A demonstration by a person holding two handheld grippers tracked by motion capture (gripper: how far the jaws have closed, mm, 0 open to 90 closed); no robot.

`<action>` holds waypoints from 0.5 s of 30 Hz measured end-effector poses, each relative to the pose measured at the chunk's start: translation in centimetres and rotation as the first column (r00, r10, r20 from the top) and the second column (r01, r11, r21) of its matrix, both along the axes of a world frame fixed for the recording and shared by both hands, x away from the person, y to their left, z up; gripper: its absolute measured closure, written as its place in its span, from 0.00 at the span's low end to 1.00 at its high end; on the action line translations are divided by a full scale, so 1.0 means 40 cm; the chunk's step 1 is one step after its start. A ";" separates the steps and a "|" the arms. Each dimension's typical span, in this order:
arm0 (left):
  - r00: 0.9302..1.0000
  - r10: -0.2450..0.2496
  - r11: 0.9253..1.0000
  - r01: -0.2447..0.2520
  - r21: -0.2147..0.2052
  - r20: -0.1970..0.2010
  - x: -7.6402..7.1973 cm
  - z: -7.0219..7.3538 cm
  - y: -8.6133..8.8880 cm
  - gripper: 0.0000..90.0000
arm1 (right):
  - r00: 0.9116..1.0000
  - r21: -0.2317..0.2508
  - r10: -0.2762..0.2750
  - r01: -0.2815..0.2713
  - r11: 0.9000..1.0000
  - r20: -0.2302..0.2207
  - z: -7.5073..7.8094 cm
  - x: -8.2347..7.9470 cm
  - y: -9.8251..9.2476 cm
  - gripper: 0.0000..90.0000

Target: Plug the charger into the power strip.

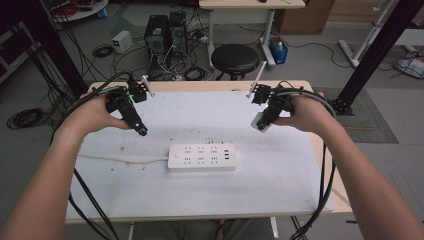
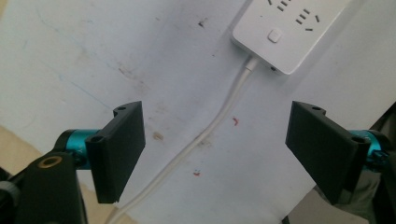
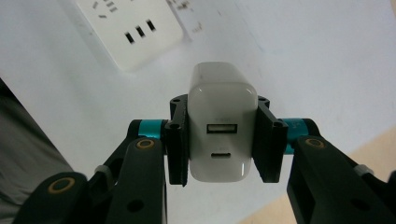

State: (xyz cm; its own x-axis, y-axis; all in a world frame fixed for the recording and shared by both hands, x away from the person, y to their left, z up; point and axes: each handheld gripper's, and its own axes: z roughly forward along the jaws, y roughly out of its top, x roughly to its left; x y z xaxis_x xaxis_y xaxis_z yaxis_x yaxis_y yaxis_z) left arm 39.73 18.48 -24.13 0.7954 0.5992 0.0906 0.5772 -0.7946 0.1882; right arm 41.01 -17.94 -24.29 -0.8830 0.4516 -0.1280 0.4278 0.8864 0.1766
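Right gripper (image 3: 223,140) clamps charger (image 3: 222,126) (USB ports facing camera) right of power strip (image 1: 202,157). Left gripper (image 2: 217,149) gapes wide, empty, above strip's cord (image 2: 219,116).

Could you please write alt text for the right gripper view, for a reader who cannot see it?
The right gripper clamps a white charger between its black jaws, its two ports facing the camera. Beyond it, a white power strip lies on the white table.
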 end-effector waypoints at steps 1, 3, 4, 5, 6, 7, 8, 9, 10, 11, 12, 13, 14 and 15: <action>1.000 0.005 1.000 -0.005 -0.011 -0.004 -0.005 -0.005 0.004 0.22 | 1.000 0.000 0.000 0.000 1.000 0.000 0.000 0.000 0.000 0.69; 1.000 -0.001 1.000 0.001 -0.010 -0.009 -0.011 -0.011 0.013 0.22 | 0.998 0.003 0.062 -0.062 0.998 0.008 -0.022 0.008 0.045 0.69; 1.000 0.002 1.000 -0.002 -0.013 -0.004 -0.015 -0.015 0.017 0.22 | 0.998 0.003 0.062 -0.062 0.998 0.008 -0.022 0.008 0.045 0.69; 1.000 0.006 1.000 -0.006 -0.020 -0.002 -0.021 -0.019 0.022 0.22 | 0.997 0.005 0.072 -0.072 0.997 0.000 -0.029 0.009 0.061 0.69; 1.000 0.006 1.000 -0.006 -0.018 0.000 -0.026 -0.021 0.025 0.22 | 0.996 0.001 0.089 -0.089 0.996 -0.003 -0.038 0.011 0.082 0.69; 1.000 0.004 1.000 -0.004 -0.021 0.003 -0.031 -0.025 0.028 0.22 | 0.995 0.005 0.102 -0.102 0.995 -0.009 -0.044 0.013 0.095 0.69; 1.000 0.002 1.000 -0.002 -0.019 0.003 -0.037 -0.028 0.032 0.22 | 0.992 -0.002 0.124 -0.124 0.992 -0.019 -0.052 0.016 0.113 0.69; 1.000 -0.001 1.000 0.001 -0.016 0.002 -0.041 -0.030 0.036 0.22 | 0.990 -0.009 0.140 -0.140 0.990 -0.024 -0.061 0.014 0.132 0.69; 1.000 -0.005 1.000 0.005 -0.013 0.001 -0.045 -0.032 0.040 0.22 | 0.986 -0.012 0.164 -0.164 0.986 -0.030 -0.071 0.014 0.151 0.69; 1.000 -0.001 1.000 0.001 -0.016 0.003 -0.051 -0.035 0.043 0.22 | 0.980 -0.021 0.195 -0.196 0.980 -0.033 -0.082 0.013 0.170 0.69; 1.000 0.008 1.000 -0.008 -0.024 0.009 -0.057 -0.038 0.046 0.22 | 0.977 -0.049 0.211 -0.212 0.976 -0.029 -0.090 0.006 0.190 0.69; 1.000 0.007 1.000 -0.007 -0.023 0.011 -0.061 -0.039 0.050 0.22 | 0.972 -0.062 0.234 -0.235 0.970 -0.021 -0.101 0.004 0.209 0.69; 1.000 0.010 1.000 -0.009 -0.025 0.013 -0.067 -0.041 0.053 0.22 | 0.969 -0.066 0.244 -0.246 0.967 -0.035 -0.110 0.006 0.225 0.69; 1.000 0.006 1.000 -0.006 -0.020 0.013 -0.072 -0.043 0.055 0.22 | 0.965 -0.061 0.260 -0.262 0.963 -0.044 -0.120 0.007 0.239 0.69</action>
State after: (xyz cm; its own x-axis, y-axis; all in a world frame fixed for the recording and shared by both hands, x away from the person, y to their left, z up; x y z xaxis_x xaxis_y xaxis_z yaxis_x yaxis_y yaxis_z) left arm 36.85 20.69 -25.85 0.7905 0.6059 0.0893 0.5793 -0.7871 0.2118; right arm 41.28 -8.38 -29.08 -0.9736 0.1963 -0.1165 0.1847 0.9774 0.1032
